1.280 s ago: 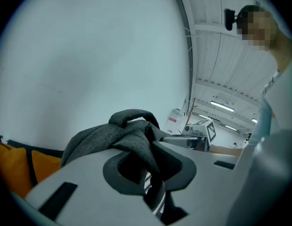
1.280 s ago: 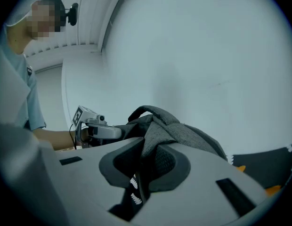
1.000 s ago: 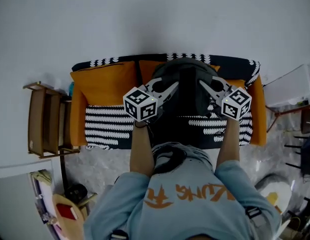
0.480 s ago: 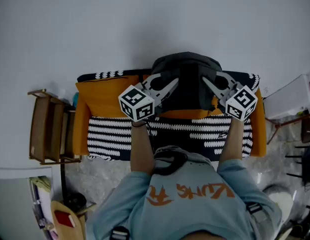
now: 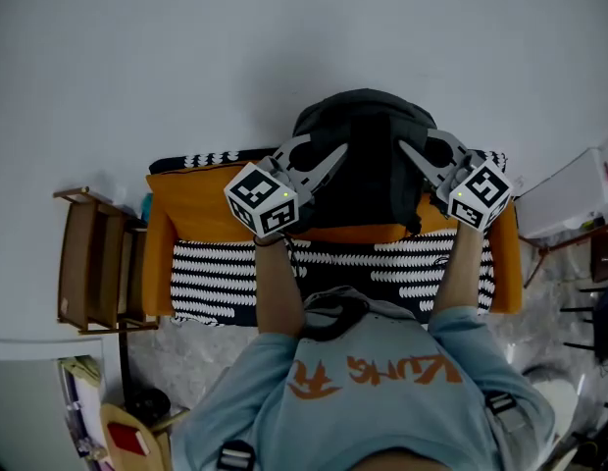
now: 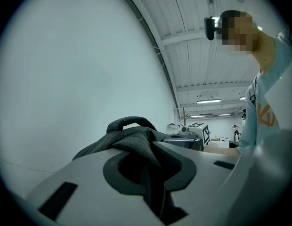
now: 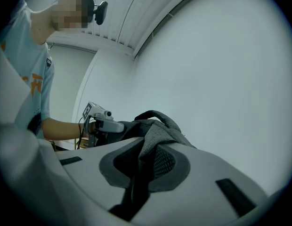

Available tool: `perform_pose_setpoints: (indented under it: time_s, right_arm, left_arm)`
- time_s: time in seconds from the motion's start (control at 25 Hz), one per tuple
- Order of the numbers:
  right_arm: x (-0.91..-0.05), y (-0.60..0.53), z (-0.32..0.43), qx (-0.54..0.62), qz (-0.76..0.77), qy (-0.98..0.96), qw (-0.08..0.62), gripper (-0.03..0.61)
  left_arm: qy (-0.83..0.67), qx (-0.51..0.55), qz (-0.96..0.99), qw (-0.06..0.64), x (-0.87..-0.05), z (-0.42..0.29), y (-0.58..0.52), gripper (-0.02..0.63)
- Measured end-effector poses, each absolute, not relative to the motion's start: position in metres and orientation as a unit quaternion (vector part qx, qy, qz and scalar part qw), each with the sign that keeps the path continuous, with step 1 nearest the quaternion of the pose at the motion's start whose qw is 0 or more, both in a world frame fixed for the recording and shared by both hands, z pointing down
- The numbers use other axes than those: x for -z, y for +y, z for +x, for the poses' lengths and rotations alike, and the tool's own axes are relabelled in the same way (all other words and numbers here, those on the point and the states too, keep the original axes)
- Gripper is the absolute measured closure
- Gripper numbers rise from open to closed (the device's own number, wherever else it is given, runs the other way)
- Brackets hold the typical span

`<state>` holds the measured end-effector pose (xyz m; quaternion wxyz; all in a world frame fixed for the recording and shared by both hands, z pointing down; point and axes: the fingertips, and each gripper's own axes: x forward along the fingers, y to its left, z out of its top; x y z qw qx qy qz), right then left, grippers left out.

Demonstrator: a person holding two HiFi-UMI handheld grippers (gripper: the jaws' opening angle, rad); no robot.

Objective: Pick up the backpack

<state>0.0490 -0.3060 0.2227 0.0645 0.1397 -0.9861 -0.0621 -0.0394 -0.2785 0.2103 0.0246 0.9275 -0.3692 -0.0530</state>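
A dark grey backpack [image 5: 368, 160] hangs in the air above the sofa, held between both grippers. My left gripper [image 5: 335, 153] is shut on the fabric at its left side; in the left gripper view grey cloth [image 6: 136, 147] fills the gap between the jaws. My right gripper [image 5: 406, 149] is shut on the right side, with a fold of mesh-lined fabric [image 7: 155, 149] pinched in the right gripper view. The top carry handle [image 6: 129, 123] arches above the bag. Its lower part is hidden behind the grippers and arms.
Below stands an orange sofa [image 5: 201, 204] with a black-and-white patterned throw [image 5: 226, 268] against a plain white wall. A wooden side table [image 5: 83, 258] is at the left. A white box [image 5: 569, 189] and dark furniture sit at the right.
Both grippers have risen with the backpack, lifting it from the sofa seat to in front of the wall. The bag now clears the orange cushions.
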Motion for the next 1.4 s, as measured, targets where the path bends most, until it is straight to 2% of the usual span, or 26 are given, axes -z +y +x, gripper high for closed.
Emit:
perform_pose_setpoints:
  time_s: [1.4]
  right_arm:
    - [-0.236, -0.313, 0.047, 0.039, 0.117, -0.991, 0.043, 0.551]
  left_arm:
    - [-0.369, 0.052, 0.927, 0.035, -0.223, -0.043, -0.285, 0.552]
